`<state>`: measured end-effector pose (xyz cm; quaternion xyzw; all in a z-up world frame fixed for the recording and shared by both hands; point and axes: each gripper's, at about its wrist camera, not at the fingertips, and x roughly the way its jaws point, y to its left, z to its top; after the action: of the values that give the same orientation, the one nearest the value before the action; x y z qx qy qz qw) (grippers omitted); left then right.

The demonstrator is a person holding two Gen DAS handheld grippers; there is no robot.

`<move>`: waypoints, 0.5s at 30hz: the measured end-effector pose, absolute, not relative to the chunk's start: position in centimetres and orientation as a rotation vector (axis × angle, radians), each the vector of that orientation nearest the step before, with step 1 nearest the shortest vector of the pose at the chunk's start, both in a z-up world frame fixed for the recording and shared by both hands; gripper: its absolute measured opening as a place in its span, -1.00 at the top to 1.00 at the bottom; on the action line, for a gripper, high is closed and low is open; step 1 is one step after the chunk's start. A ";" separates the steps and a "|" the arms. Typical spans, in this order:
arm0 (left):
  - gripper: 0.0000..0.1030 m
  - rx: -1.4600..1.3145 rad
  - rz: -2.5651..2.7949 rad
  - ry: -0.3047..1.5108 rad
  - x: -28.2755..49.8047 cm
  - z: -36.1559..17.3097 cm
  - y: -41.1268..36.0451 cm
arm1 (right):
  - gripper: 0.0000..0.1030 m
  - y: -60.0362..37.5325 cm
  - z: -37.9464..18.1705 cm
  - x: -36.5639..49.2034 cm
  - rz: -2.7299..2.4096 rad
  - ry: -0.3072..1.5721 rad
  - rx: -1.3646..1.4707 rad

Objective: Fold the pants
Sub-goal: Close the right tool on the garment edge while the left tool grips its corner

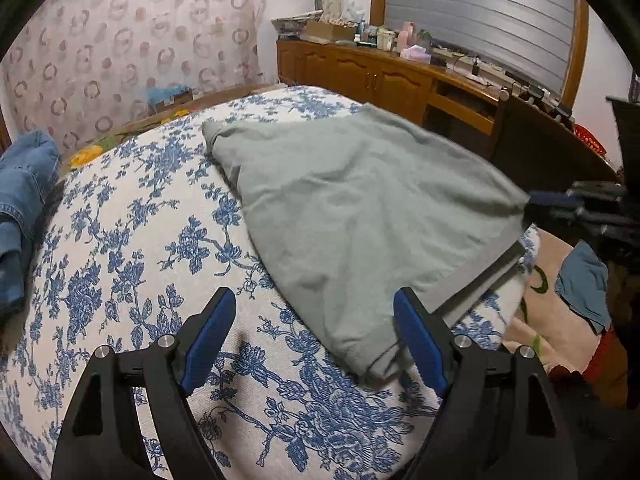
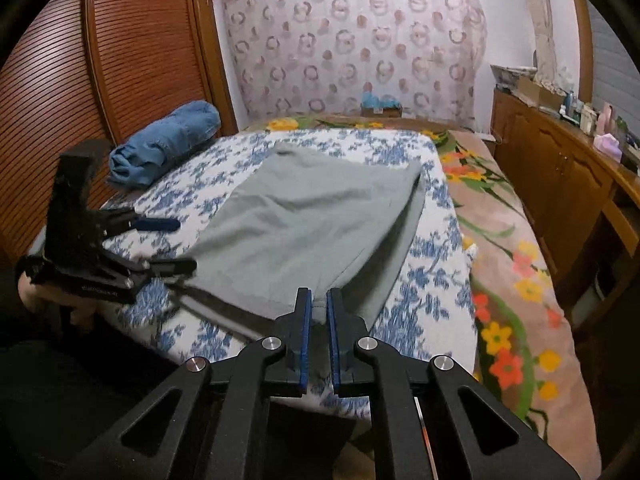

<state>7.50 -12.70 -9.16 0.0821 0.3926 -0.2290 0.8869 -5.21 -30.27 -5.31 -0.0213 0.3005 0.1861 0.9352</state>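
Note:
Grey pants [image 1: 360, 200] lie folded flat on a blue-flowered white cover [image 1: 140, 240] on the bed. My left gripper [image 1: 314, 300] hovers open over the near end of the pants. Its right finger [image 1: 420, 340] stands beside the hem corner and its pads press on nothing. In the right wrist view my right gripper [image 2: 319, 298] is shut on the near edge of the pants [image 2: 304, 216], with grey cloth pinched between its blue pads. That gripper also shows blurred at the right edge of the left wrist view, as the right gripper [image 1: 560, 204] on the pants' corner. The left gripper [image 2: 184, 245] is open at the pants' left edge.
Rolled blue jeans [image 2: 160, 144] lie at the far left of the bed by a slatted wooden door [image 2: 60, 80]. A flowered blanket [image 2: 512, 240] covers the bed's right side. A wooden cabinet [image 1: 380, 76] with bottles and boxes runs along the wall. Clothes [image 1: 584, 284] lie at the right.

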 end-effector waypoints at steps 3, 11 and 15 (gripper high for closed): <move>-0.59 0.180 -0.481 0.819 7.3 -9.1 -12.9 | 0.85 -30.4 -6.3 -5.2 0.376 0.653 -0.044; -0.54 0.175 -0.482 0.866 7.8 -10.2 -12.8 | 0.85 -31.2 -5.4 -4.8 0.363 0.662 -0.010; -0.41 0.182 -0.499 0.857 7.2 -10.0 -12.9 | 0.79 -31.0 -5.5 -4.5 0.356 0.654 0.004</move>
<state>7.24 -12.91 -10.05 0.0874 0.4104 -0.2393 0.8756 -4.53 -31.01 -5.47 0.0021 0.3197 0.1741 0.9314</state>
